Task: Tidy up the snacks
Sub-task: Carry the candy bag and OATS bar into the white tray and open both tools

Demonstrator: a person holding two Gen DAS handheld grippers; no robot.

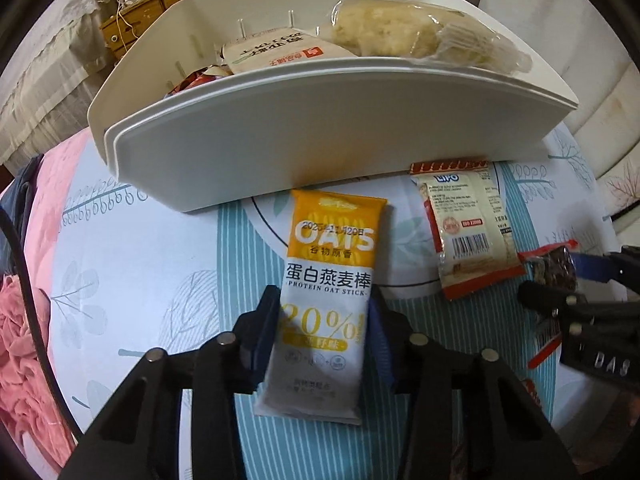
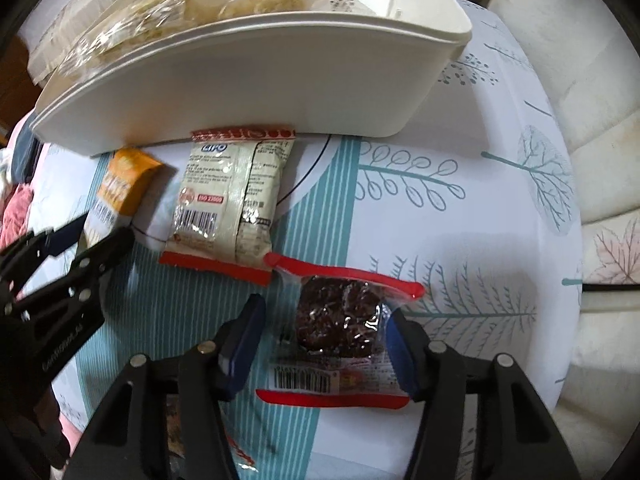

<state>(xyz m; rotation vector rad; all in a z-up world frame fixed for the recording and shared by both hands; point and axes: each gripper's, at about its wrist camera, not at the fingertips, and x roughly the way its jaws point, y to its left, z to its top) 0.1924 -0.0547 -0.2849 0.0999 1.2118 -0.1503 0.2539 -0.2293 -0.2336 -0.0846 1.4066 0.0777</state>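
An orange and white oat stick packet (image 1: 328, 280) lies on the leaf-print tablecloth in front of the white bin (image 1: 320, 128). My left gripper (image 1: 322, 334) points down over it, and both blue pads press its long sides. A clear, red-edged packet with a dark round snack (image 2: 340, 320) lies between the jaws of my right gripper (image 2: 322, 348). The right pad touches the wrapper's edge, while the left pad stands a little off it. A cream Lipo packet (image 2: 228, 200) lies flat between the two, its top against the bin (image 2: 280, 80).
The bin holds a clear bag of pale crackers (image 1: 420, 36), a white packet (image 1: 276, 52) and other snacks. Pink cloth (image 1: 24, 320) lies off the table's left edge. Wooden drawers (image 1: 132, 28) stand behind, and a pale cushion (image 2: 580, 80) is at the right.
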